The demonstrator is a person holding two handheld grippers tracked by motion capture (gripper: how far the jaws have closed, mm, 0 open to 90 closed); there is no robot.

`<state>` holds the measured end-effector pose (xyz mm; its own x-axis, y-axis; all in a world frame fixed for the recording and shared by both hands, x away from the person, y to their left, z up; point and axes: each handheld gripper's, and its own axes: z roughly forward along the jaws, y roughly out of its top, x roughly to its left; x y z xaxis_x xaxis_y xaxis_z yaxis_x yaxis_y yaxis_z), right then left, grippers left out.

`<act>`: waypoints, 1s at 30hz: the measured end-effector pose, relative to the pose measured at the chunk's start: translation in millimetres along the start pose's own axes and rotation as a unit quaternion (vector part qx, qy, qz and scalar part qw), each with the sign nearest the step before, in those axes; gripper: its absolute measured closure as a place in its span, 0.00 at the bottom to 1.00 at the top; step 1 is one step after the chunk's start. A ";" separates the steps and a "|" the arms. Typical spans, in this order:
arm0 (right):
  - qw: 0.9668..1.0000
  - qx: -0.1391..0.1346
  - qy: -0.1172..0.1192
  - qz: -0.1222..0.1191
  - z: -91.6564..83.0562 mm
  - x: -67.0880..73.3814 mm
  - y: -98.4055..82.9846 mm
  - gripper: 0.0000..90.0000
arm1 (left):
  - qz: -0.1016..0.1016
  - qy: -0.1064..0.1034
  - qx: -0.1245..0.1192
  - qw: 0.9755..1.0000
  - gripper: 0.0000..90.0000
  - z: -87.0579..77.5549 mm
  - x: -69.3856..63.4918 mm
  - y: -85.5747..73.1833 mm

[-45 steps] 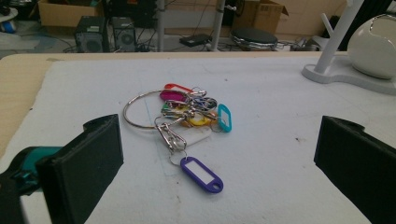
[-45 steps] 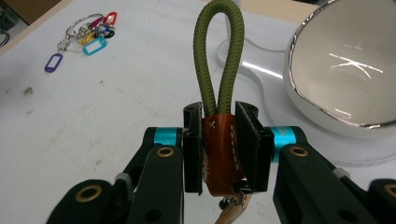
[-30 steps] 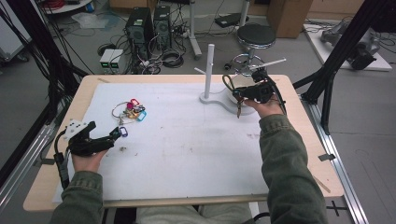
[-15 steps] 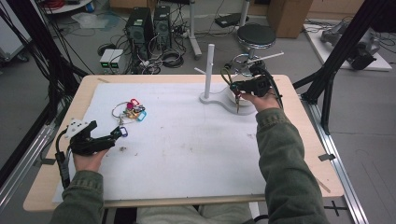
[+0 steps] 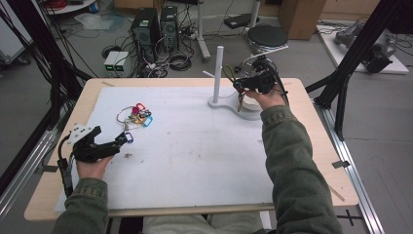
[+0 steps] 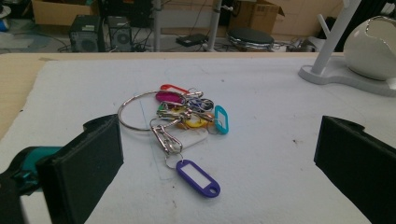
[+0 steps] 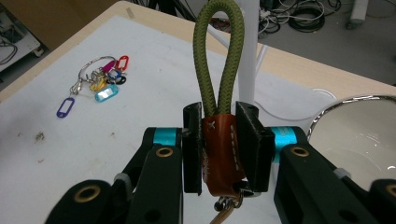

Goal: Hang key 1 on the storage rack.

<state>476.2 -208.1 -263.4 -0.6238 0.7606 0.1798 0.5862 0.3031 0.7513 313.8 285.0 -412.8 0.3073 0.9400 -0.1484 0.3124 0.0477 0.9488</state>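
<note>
The right gripper (image 7: 219, 144) is clamped tight on a key strap (image 7: 223, 154). It pinches the brown leather part, and the green rope loop (image 7: 217, 60) sticks straight up from the jaws. A small metal clip hangs under the leather. In the high view the right gripper (image 5: 242, 87) is up off the worktop (image 5: 195, 165), at its far side. The rope loop is close beside the white post of the stand (image 5: 218, 68), with a small peg sticking out of the post near it. The stand's flat white base (image 5: 229, 105) lies under the strap. A round white bowl (image 7: 359, 135) sits on that base, just beside the gripper.

The left gripper (image 5: 116, 143) rests low on the near left part of the worktop. Its jaws are wide apart and nothing is between them. In front of it lies a bunch of keys (image 6: 184, 112) on a big metal ring, with bright tags in red, pink, yellow and blue. A purple tag (image 6: 198, 177) lies nearest to the left gripper, not touching it.
</note>
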 end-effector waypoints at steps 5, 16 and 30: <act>1.000 0.005 -0.002 -0.013 6.5 7.5 11.0 0.81 | 0.000 0.000 0.000 1.000 0.02 0.1 0.6 0.1; 0.999 0.019 -0.029 -0.005 28.3 4.8 13.2 0.80 | 0.000 0.000 0.000 1.000 0.02 0.2 0.7 -0.1; 0.998 0.023 -0.059 -0.021 25.3 8.3 4.9 0.35 | 0.000 -0.002 0.003 1.000 0.02 -0.5 -0.1 -0.1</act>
<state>487.0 -185.8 -274.3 -0.5844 0.8083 0.0715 0.5864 0.3598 0.7257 313.3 285.1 -412.8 0.3104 0.9389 -0.1487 0.3169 0.0453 0.9474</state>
